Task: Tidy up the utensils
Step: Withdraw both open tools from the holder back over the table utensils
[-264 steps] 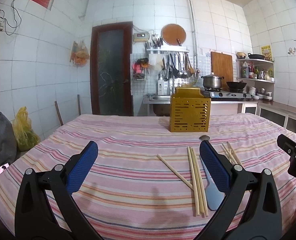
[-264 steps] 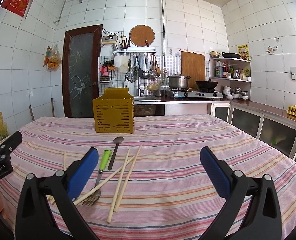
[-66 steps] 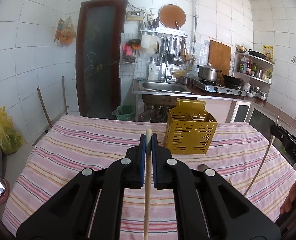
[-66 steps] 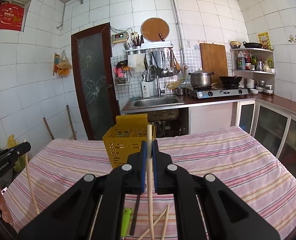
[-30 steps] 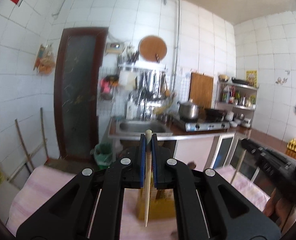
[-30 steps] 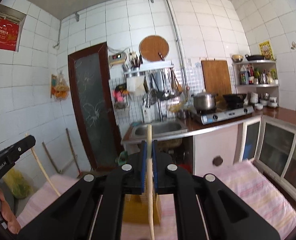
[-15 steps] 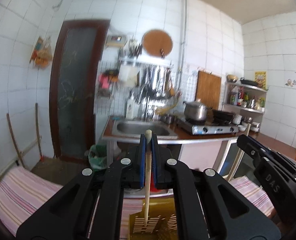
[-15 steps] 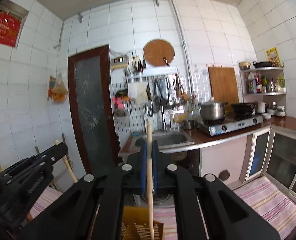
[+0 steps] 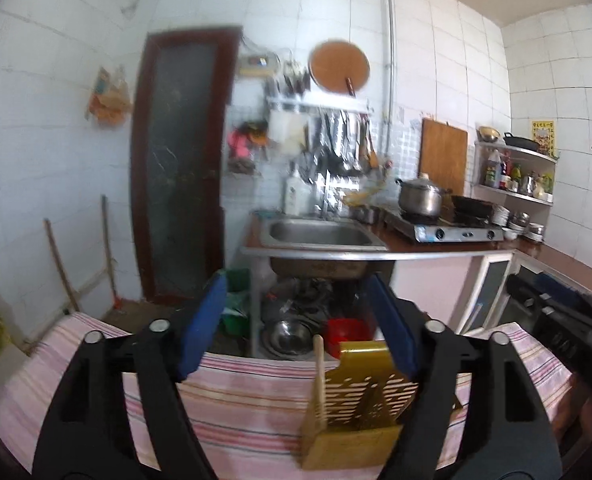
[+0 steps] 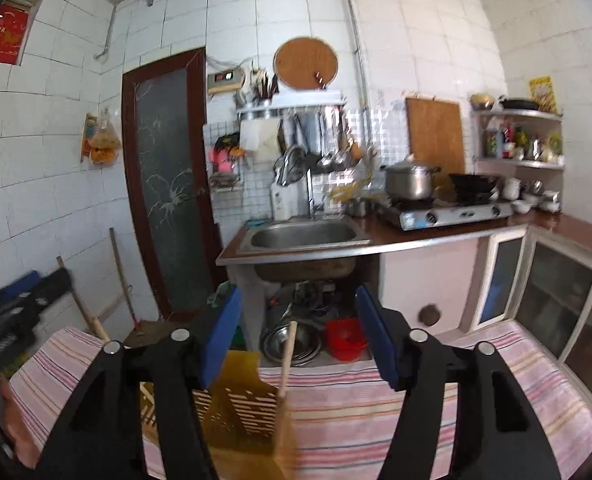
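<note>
Both tongs stand spread, and their jaws have just been opening with nothing pinched between the blue pads. Seen from its own camera, the left gripper point(image 9: 302, 326) points slightly downward over the far edge of the striped tablecloth point(image 9: 240, 396), toward the sink point(image 9: 320, 236) and the counter beyond. One chopstick point(image 9: 319, 368) stands nearly upright in the yellow basket point(image 9: 360, 404), free of the pads, between them and lower in the picture. That basket sits on the cloth just below and to the right of the gripper's middle, partly behind the right-hand black finger. At the right border of this view the other gripper shows as a dark, blurred shape. From the right wrist camera, the right gripper point(image 10: 298, 332) is likewise tipped a little downward and level across, pads wide apart. A second chopstick point(image 10: 287, 358) leans slightly in the basket point(image 10: 240, 400), its top rising between the pads without touching them. The left tool point(image 10: 16, 312) shows at that view's left border, with part of a hand point(image 10: 12, 420) under it and a chopstick top point(image 10: 98, 330) beside it.
</note>
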The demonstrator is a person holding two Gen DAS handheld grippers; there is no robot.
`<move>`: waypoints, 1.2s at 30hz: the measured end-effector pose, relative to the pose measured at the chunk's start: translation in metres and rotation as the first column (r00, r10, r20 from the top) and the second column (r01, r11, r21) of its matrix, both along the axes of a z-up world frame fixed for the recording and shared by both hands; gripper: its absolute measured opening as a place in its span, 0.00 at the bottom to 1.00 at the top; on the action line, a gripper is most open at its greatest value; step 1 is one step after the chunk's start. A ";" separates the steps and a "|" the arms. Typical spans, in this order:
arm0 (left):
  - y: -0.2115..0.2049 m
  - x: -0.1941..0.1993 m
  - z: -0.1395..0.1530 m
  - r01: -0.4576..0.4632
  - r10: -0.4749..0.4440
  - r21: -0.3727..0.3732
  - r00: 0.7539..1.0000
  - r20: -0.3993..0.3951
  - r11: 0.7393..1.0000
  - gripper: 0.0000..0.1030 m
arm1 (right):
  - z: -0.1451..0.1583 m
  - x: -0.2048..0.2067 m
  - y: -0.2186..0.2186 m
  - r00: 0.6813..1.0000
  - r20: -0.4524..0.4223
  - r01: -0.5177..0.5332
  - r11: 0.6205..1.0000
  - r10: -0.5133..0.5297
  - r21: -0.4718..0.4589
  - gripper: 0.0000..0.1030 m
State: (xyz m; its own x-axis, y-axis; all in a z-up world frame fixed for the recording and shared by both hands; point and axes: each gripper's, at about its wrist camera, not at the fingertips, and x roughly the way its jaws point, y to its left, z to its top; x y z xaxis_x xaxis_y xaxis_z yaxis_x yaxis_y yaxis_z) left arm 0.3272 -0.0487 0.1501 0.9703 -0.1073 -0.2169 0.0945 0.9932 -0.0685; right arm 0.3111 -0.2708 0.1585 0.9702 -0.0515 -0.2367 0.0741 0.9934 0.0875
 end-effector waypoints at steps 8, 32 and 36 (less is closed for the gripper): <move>0.033 -0.080 0.003 -0.030 0.030 0.006 0.999 -0.045 1.000 0.95 | 0.001 -0.092 -0.009 0.998 -0.061 0.005 1.000 -0.007 -0.025 0.70; 0.041 -0.136 -0.139 0.003 0.029 0.091 0.938 -0.345 0.996 0.95 | -0.143 -0.168 -0.003 0.937 -0.343 0.081 0.996 -0.066 0.030 0.72; 0.035 -0.129 -0.152 0.014 0.028 0.107 0.924 -0.381 0.994 0.95 | -0.167 -0.163 -0.006 0.911 -0.407 0.098 0.994 -0.073 0.042 0.72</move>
State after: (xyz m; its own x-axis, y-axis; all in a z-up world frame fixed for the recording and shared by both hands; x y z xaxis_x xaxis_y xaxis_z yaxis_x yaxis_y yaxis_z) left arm 0.1984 -0.0135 -0.0020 0.8121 -0.0569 -0.5808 0.0749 0.9972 0.0071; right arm 0.1483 -0.2767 -0.0082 0.7835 -0.1035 -0.6127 0.2003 0.9755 0.0913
